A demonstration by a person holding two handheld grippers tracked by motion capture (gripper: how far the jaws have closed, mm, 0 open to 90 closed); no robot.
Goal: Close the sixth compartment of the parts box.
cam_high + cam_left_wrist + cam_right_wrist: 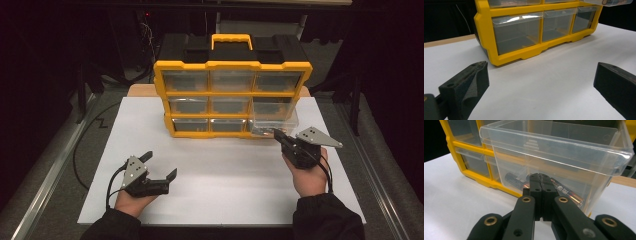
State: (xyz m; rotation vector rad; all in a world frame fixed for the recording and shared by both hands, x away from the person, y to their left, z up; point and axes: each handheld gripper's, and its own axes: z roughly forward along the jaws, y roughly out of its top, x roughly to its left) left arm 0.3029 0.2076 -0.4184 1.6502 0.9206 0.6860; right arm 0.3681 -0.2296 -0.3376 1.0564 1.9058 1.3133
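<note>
A yellow organizer with clear drawers stands at the back of the white board. Its middle right drawer is pulled out; in the right gripper view this clear drawer holds two dark batteries. My right gripper is shut, its tips against the drawer's front wall low down. Nothing shows between the jaws. From above, the right gripper points at the drawer's lower front. My left gripper rests open near the front left, with nothing between its jaws. In its own view the left gripper faces the organizer's bottom row.
The white board lies on a grey table with metal rails along both sides. A black-and-yellow handle tops the organizer. A cable runs along the left of the board. Dark room behind.
</note>
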